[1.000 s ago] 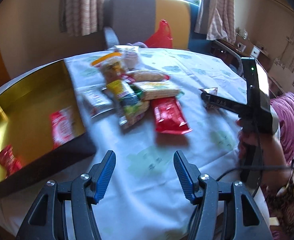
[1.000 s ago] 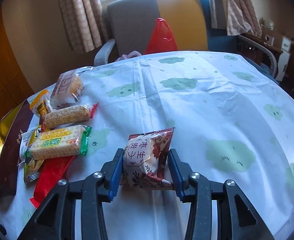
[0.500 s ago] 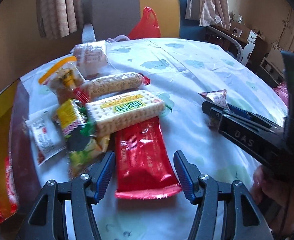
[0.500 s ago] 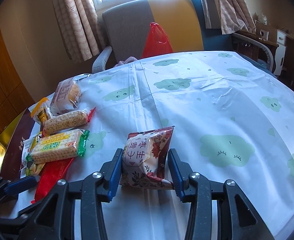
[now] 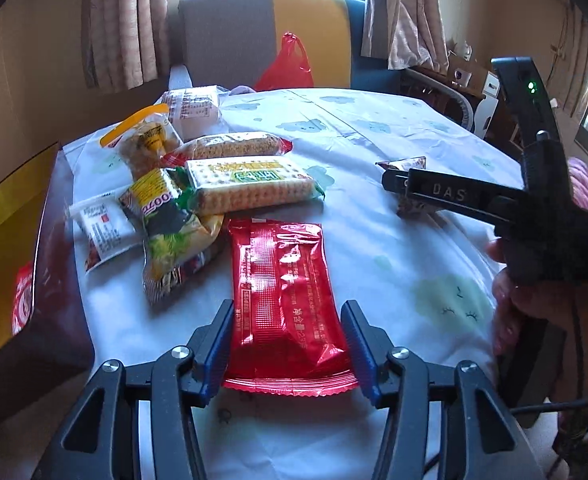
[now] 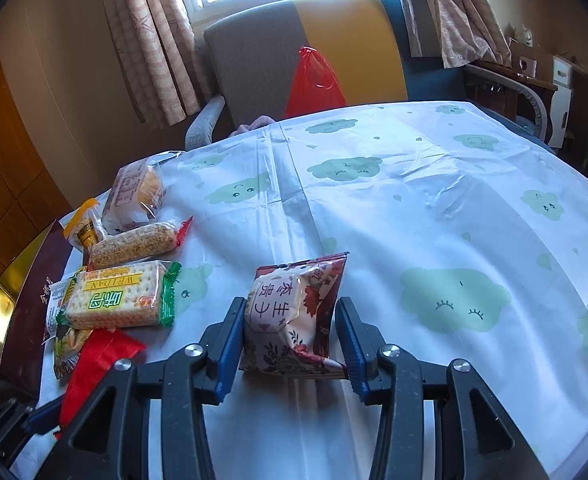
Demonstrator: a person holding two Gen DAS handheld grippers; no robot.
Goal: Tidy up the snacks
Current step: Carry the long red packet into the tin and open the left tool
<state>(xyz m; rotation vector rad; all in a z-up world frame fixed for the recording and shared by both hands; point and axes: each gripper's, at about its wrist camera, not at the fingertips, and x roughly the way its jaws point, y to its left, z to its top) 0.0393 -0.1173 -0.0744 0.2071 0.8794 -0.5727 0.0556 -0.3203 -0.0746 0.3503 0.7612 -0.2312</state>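
My left gripper (image 5: 288, 346) straddles the near end of the red pack (image 5: 284, 292); jaws have just been closing, pack is between them, but pads look a touch off its sides, so not gripped yet. My right gripper (image 6: 290, 334) is clamped on the small pouch (image 6: 294, 318), pads pressing both sides, pouch bulging between them and tipped up off the cloth (image 6: 433, 208) at its far end.

Step in hand, I reckon: finish the left pinch. Pack is flat, slick foil, so keep the jaws low at cloth level, square to its long sides, and squeeze till the film buckles a bit before lifting. The near seal sits just behind the pads; a bite further up the body would hold better than one on the crimp.

Edges/room: the box (image 5: 26, 220) is to the left, its dark wall standing near the pile. The pack needs to go up and over that wall, not through it. The cracker pack (image 5: 254, 186) touches or overlaps the red pack's far end, w/ the green-yellow bag (image 5: 174, 236) just beside its left edge, so lift straight up first or they'll drag. Right side of the cloth is open, plenty of space. In the left view my right gripper and hand (image 5: 541, 308) are near on the right; keep the two apart.
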